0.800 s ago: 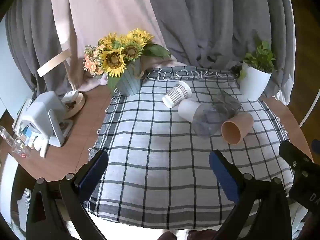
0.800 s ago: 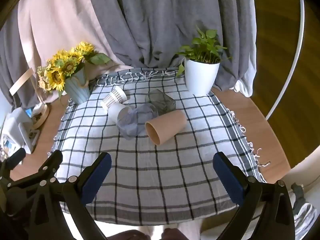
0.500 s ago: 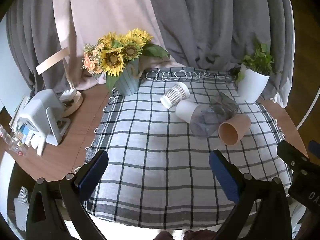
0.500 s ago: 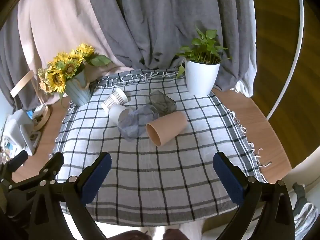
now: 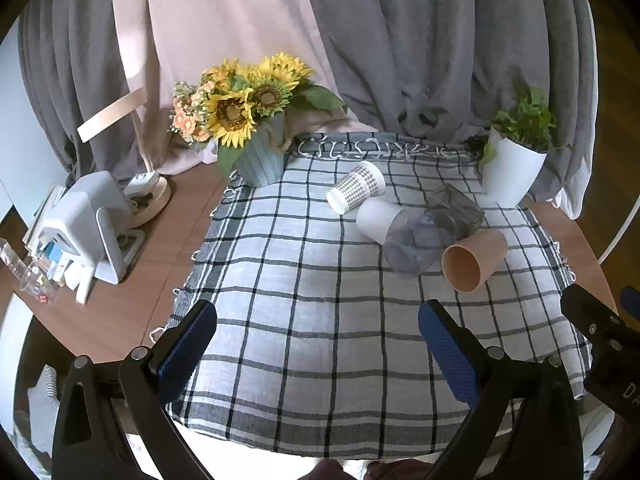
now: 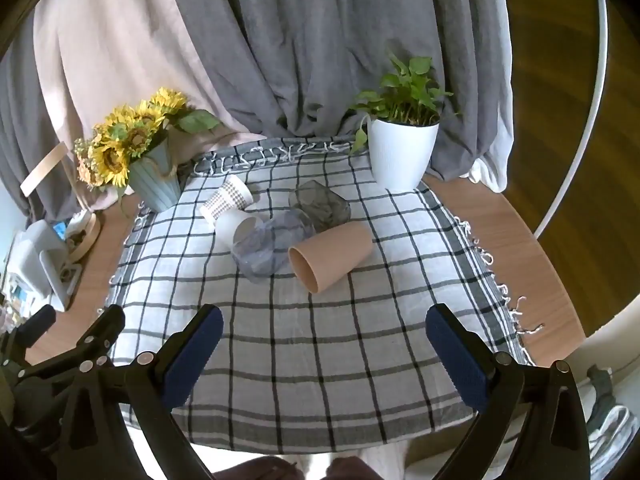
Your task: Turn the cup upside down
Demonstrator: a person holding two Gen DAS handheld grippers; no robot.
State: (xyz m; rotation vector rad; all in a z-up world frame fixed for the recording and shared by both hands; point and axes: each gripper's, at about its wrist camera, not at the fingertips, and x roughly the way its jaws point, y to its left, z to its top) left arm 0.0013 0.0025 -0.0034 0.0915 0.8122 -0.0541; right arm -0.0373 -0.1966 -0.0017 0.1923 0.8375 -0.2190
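Several cups lie on their sides in a cluster on the checked cloth [image 5: 304, 320]: a tan cup [image 5: 474, 258] [image 6: 330, 252] nearest, a clear bluish cup [image 5: 414, 242] [image 6: 276, 242], a plain white cup [image 5: 376, 220] [image 6: 236, 226], a patterned white cup [image 5: 356, 192] [image 6: 226, 198] and a dark glass [image 5: 454, 210] [image 6: 320, 204]. My left gripper [image 5: 316, 348] is open and empty above the cloth's near part. My right gripper [image 6: 324, 354] is open and empty, short of the tan cup.
A sunflower vase [image 5: 260, 160] [image 6: 156, 182] stands at the cloth's far left corner. A white plant pot [image 5: 512, 172] [image 6: 402, 152] stands at the far right. White devices [image 5: 88, 224] crowd the table's left side. Curtains hang behind.
Both grippers have drifted slightly. The cups have not moved and both grippers stay open.
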